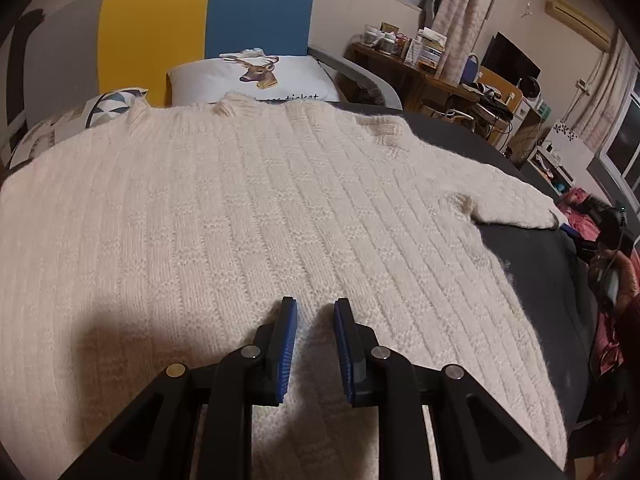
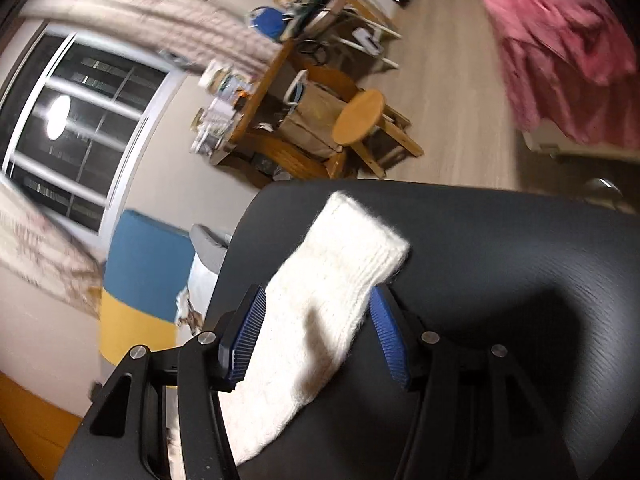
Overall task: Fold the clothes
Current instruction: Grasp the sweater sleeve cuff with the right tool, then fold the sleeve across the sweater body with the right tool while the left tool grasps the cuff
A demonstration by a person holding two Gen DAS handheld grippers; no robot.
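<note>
left jaws (image 1: 314, 312) parted over cream sweater (image 1: 240, 208), right jaws (image 2: 318, 312) seemingly loose around sleeve (image 2: 340, 276)

Right gripper (image 2: 316, 322) sits at the bottom middle of the frame with its blue pads (image 2: 245, 340) apart and a cream knit sleeve (image 2: 340, 280) running up between them (can't tell if either pad actually touches it). The sleeve lies on a dark sheet (image 2: 500, 260). Round wooden stool (image 2: 359, 117) upper middle, pink fabric (image 2: 560, 48) top right.
</note>
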